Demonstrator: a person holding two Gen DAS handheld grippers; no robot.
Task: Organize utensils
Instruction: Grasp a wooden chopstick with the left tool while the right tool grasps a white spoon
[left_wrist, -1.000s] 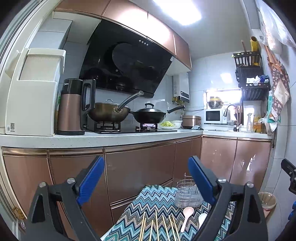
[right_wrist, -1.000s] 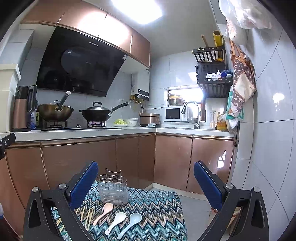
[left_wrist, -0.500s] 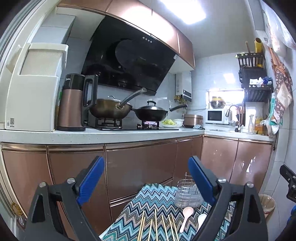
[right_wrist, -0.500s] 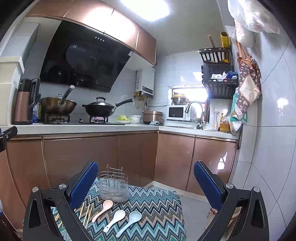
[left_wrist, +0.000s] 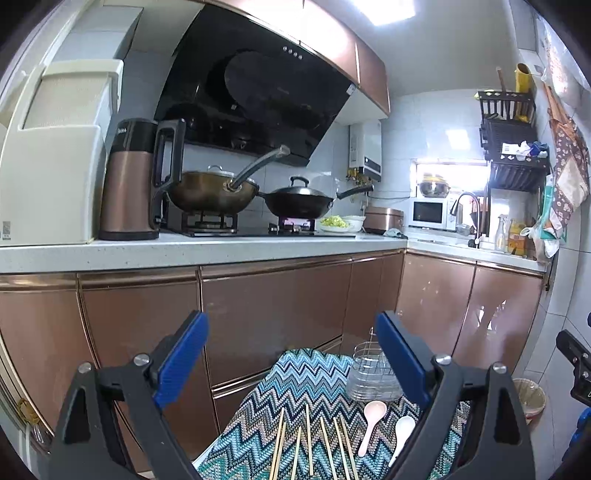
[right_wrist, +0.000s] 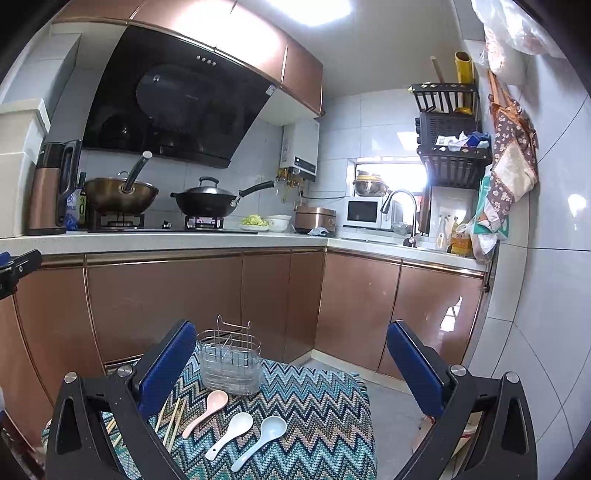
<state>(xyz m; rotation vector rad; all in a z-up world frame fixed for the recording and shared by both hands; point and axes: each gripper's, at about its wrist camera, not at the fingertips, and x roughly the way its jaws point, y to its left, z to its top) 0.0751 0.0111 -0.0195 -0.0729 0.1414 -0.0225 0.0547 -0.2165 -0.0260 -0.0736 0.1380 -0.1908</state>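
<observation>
Utensil holder (right_wrist: 229, 363) stands upright at far edge of zigzag cloth (right_wrist: 314, 417); top open, only wire handle above it. Pink spoon (right_wrist: 205, 408) just in front of holder, white spoon (right_wrist: 229, 435) and blue spoon (right_wrist: 259, 437) nearer, gaps between all three. Chopsticks (left_wrist: 314, 439) left of holder in loose row. Cloth right of holder bare. Cabinet fronts (right_wrist: 166, 306) close behind holder.

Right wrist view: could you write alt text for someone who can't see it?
The right gripper, jaws wide open and empty, hovers above a zigzag-patterned cloth holding three spoons, some chopsticks and a wire utensil holder. Behind is a kitchen with copper-coloured cabinets.
</observation>
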